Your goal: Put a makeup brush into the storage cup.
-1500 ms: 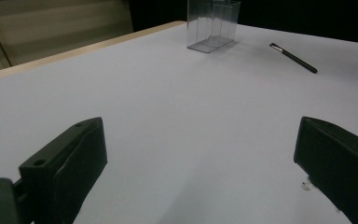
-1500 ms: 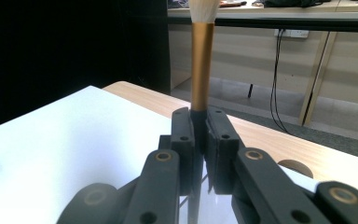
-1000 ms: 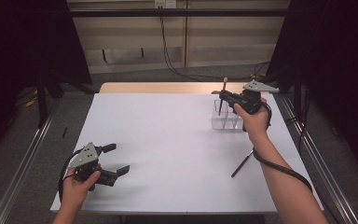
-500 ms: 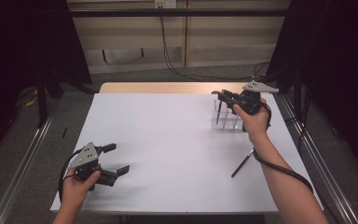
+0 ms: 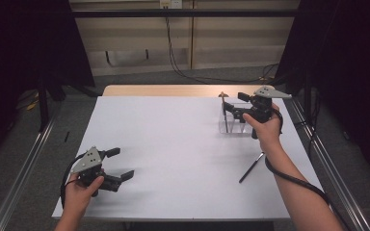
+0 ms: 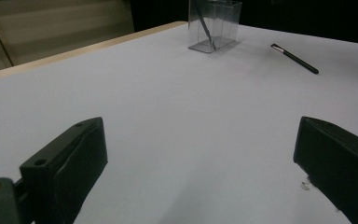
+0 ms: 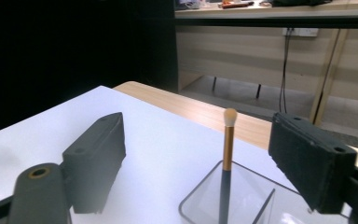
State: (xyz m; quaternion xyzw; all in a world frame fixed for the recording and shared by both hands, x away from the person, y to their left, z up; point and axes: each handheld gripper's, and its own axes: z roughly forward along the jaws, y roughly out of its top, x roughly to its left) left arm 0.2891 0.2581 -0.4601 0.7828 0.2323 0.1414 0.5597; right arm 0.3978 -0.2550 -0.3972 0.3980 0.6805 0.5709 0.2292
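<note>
- Dark curtains and a pale wall panel frame the high view, where a white table (image 5: 173, 144) fills the middle. At its far right stands a clear box (image 5: 235, 119) with a makeup brush (image 5: 225, 111) upright inside. The right gripper (image 5: 231, 107) hovers just over the box; its jaws have just been opening and stand apart with nothing between them, which reads as a release of the brush into the holder. A second brush (image 5: 251, 167) lies flat on the table nearer the person, likely next in line. The left gripper (image 5: 120, 164) waits low at the near left, out of the way, jaws wide and empty.
- Left gripper view: across bare white tabletop, the box (image 6: 214, 25) sits far off with a dark handle leaning inside, and the loose brush (image 6: 294, 58), black with a silver band, lies to its right.
- Right gripper view: the standing brush (image 7: 228, 154) rises between the spread jaws, untouched: pale rounded tip, gold ferrule, dark handle reaching down into the box (image 7: 242, 200).
</note>
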